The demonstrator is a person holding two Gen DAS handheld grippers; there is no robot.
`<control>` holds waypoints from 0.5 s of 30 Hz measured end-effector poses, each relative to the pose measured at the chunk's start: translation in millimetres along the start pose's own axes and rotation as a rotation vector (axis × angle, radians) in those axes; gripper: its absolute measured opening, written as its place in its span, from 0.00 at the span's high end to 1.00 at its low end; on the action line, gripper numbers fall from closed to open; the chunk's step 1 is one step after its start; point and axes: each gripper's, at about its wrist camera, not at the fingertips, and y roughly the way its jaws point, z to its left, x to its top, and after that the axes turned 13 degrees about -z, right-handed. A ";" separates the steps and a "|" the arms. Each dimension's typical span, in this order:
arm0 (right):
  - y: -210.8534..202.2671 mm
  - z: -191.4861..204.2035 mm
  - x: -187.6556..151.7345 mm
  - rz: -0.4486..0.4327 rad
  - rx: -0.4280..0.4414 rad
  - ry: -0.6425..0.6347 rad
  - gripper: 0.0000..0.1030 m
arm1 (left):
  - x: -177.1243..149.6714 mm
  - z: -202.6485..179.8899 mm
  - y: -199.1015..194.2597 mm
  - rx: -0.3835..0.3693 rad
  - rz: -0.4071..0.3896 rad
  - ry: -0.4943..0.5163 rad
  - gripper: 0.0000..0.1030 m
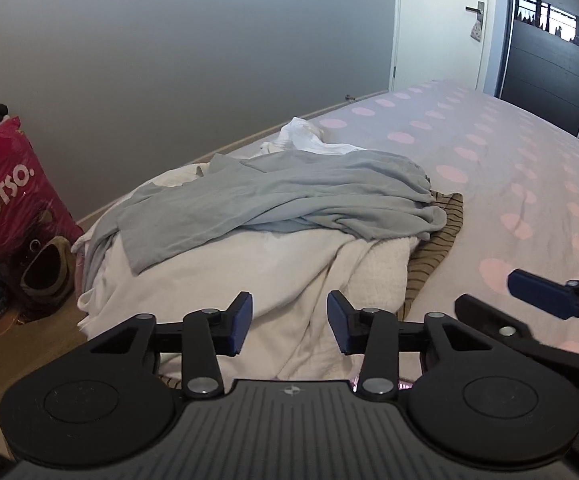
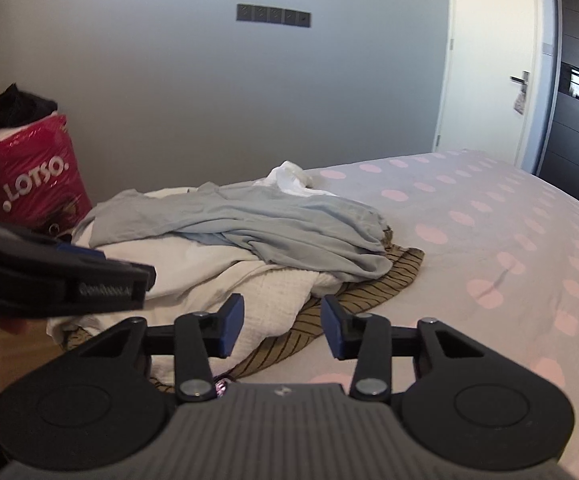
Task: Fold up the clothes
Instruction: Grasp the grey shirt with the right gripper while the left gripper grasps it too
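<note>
While both black hand-held grippers, left [image 1: 288, 322] and right [image 2: 282, 327], are hovering spread and empty, a heap of clothes topped by a pale blue garment [image 1: 281, 196] is lying on the pink-dotted bedsheet [image 1: 509, 168], beside a grey wall [image 1: 129, 60] and white door [image 1: 441, 20].

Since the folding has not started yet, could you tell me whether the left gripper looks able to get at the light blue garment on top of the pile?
Probably yes. The light blue garment lies on top of the pile with nothing over it, and the left gripper hangs open and empty above the white cloth just short of it.
</note>
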 end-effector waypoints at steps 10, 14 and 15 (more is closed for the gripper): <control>108.8 -1.7 2.7 0.059 0.124 -0.101 0.57 | -4.6 9.9 48.0 0.067 0.050 -0.071 0.64; 147.0 1.9 10.2 0.074 0.173 -0.128 0.51 | -6.5 17.2 57.3 0.096 0.068 -0.108 0.64; 156.1 3.8 10.4 0.082 0.188 -0.138 0.51 | -6.4 18.8 59.4 0.102 0.072 -0.117 0.64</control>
